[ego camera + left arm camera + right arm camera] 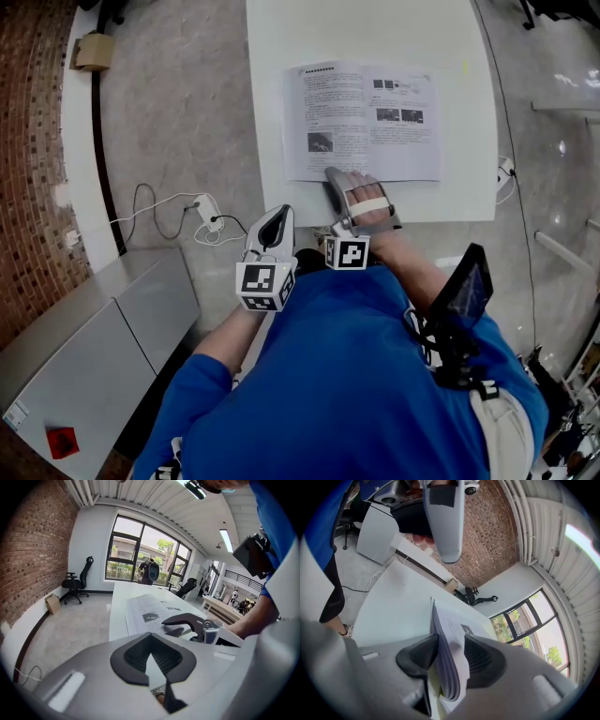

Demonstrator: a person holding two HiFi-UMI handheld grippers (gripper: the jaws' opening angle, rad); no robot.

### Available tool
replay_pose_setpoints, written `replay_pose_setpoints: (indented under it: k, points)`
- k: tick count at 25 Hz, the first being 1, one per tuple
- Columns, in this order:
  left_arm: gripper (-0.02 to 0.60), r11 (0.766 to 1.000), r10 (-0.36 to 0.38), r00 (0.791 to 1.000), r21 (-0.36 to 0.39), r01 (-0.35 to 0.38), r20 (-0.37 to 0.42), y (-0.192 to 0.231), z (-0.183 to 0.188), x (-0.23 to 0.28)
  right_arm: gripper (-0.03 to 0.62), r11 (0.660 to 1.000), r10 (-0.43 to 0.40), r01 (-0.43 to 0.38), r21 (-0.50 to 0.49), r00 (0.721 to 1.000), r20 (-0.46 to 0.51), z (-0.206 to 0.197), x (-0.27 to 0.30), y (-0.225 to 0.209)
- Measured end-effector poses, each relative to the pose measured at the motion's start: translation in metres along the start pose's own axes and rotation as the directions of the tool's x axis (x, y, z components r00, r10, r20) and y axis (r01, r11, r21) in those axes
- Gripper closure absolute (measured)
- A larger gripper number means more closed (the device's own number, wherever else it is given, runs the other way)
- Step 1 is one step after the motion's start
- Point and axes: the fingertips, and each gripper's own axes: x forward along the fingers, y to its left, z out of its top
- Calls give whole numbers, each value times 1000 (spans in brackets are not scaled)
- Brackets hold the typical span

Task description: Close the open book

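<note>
The open book (361, 117) lies flat on the white table (375, 28), its printed pages facing up. My right gripper (335, 178) is at the book's near edge, just left of the spine, shut on a sheaf of pages. In the right gripper view those pages (449, 644) stand on edge between the two dark pads (417, 656). My left gripper (278, 217) hangs off the table's near left corner, its jaws together with nothing between them. From the left gripper view, the book (150, 609) and the right gripper (183, 620) are ahead and slightly to the right.
A white cable and plug (202, 214) lie on the floor left of the table. A grey cabinet (112, 347) stands at the lower left, and a cardboard box (94, 49) sits by the brick wall. An office chair (77, 581) stands near the far window.
</note>
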Motion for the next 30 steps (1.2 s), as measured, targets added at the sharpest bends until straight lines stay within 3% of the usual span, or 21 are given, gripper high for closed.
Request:
replay_pose_setpoints:
  k: [7, 13, 24, 30]
  points:
    - [575, 1000, 16, 1000, -10, -16, -3, 6, 3, 0, 474, 994, 38, -42, 106, 999, 37, 11, 5, -10]
    - [575, 1000, 14, 1000, -3, -14, 6, 6, 11, 4, 504, 971, 1, -21, 239, 997, 83, 18, -8, -34]
    - [575, 1000, -6, 1000, 29, 6, 14, -1, 24, 14, 526, 870, -56, 12, 493, 996, 75, -1, -33, -64]
    - [575, 998, -36, 999, 54, 35, 14, -7, 28, 11, 533, 792, -72, 26, 610, 996, 51, -9, -47, -73]
